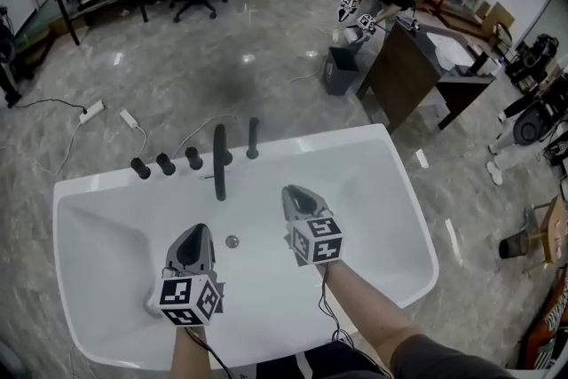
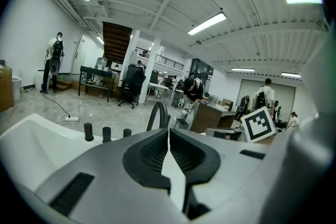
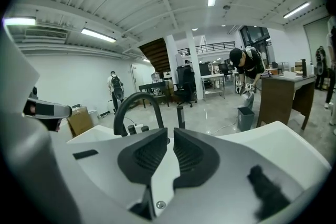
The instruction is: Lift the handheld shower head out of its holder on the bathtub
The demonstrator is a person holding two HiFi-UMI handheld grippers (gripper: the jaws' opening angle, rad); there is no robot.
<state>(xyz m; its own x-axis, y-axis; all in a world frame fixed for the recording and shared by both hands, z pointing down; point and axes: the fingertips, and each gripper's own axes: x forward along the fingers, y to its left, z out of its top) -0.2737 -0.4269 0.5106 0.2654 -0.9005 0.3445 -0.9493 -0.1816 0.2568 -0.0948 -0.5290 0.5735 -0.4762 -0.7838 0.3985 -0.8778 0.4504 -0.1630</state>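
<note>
With both pairs of jaws clenched on nothing, the left gripper point(image 2: 168, 132) and the right gripper point(image 3: 171, 132) hover low over the white bathtub point(image 1: 390, 191), aimed at its far rim. Ahead of the right one, the handheld shower head point(image 3: 180, 114) stands upright in its holder, just beside the curved black spout point(image 3: 134, 105), untouched. Being nearer, the right gripper looks the natural one to take it, but its jaws must spread first.
</note>
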